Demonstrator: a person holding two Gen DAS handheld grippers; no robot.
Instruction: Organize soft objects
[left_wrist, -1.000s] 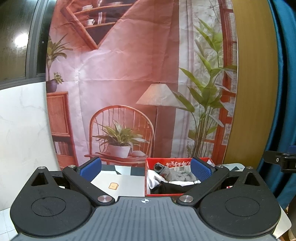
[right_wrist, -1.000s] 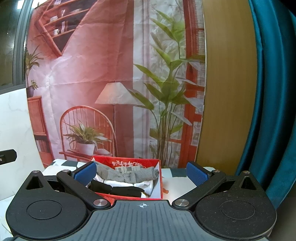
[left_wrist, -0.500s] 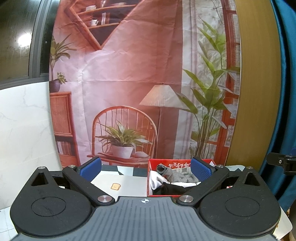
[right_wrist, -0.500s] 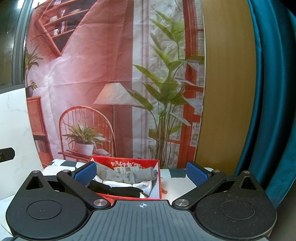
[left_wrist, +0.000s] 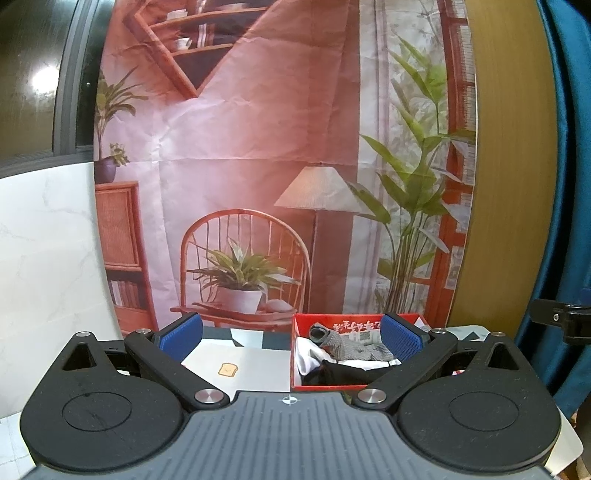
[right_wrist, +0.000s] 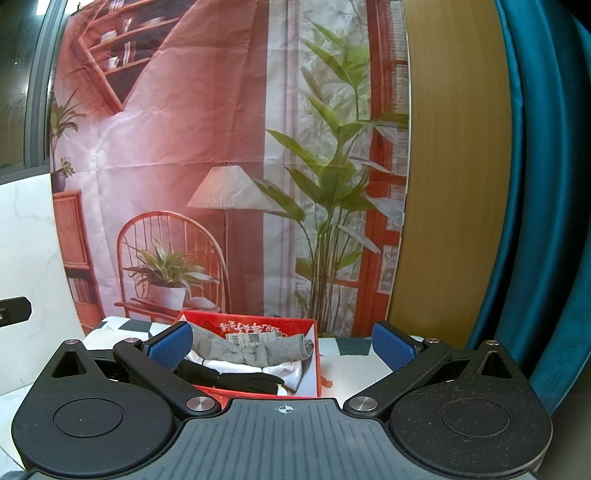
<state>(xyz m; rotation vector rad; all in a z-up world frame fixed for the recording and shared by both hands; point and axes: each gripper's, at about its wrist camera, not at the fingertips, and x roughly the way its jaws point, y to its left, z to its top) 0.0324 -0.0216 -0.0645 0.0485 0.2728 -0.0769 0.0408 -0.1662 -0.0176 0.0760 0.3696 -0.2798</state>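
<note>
Here both claws spread wide, empty; red box (right_wrist: 255, 325) of socks (right_wrist: 258, 350) ahead.

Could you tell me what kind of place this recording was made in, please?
Probably a staged recording corner, not a real living room: the chair, lamp and plants are printed on a creased backdrop. In front, a tabletop holds a red box of socks, beside a teal curtain.

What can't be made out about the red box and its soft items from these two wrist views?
- Red box: in the left wrist view its right end is hidden by the open left gripper's finger.
- Grey knit piece, black piece and white piece: piled together; count and type unclear in both views.
- Print on the box's inner wall: too small to read.
- Table: mostly hidden by the open right gripper.
</note>
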